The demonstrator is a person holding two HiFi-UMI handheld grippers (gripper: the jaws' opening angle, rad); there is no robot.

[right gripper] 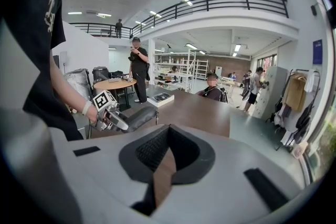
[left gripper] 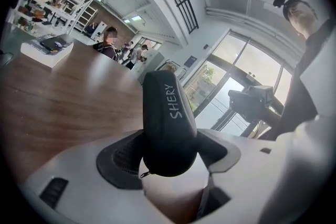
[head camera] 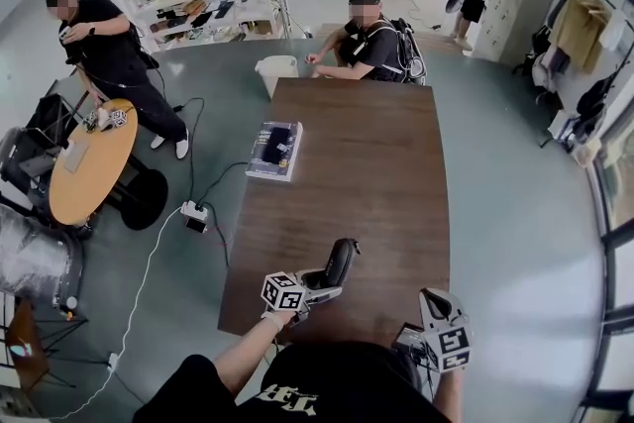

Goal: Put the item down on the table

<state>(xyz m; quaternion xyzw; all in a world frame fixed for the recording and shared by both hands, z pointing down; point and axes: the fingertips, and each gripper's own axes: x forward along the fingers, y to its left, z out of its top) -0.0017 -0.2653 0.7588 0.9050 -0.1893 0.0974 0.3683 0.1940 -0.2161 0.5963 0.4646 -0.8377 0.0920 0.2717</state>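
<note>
Basically, the left tool (head camera: pixel 330 282) was clamped on the black case (left gripper: pixel 169 123), with the pads pinching the zip-pull end so most of the case stuck out past the jaws. My read: gripping one end left the far end free to touch down first and held the tool body off the worktop (head camera: pixel 386 163).

The case pointed toward 1 o'clock in the head view, over the near edge of the worktop, roughly 6 o'clock on the surface. From the right gripper view it looked lifted rather than resting, though that angle couldn't rule out contact. So the task item was in the tool, not yet on the worktop.

The right tool (right gripper: pixel 166 157) had its jaws together with nothing between them, only a sliver of worktop showing through the slit. It hung at 4 o'clock from the case, well apart. I'd guess it was held out of the way, since the put-down needed one hand.

A flat box (head camera: pixel 274 151) sat at 11 o'clock from the case, well apart, at the worktop's left edge, so the drop spot had bare wood around it. The next move probably called for lowering the case flat, then opening the left jaws.
</note>
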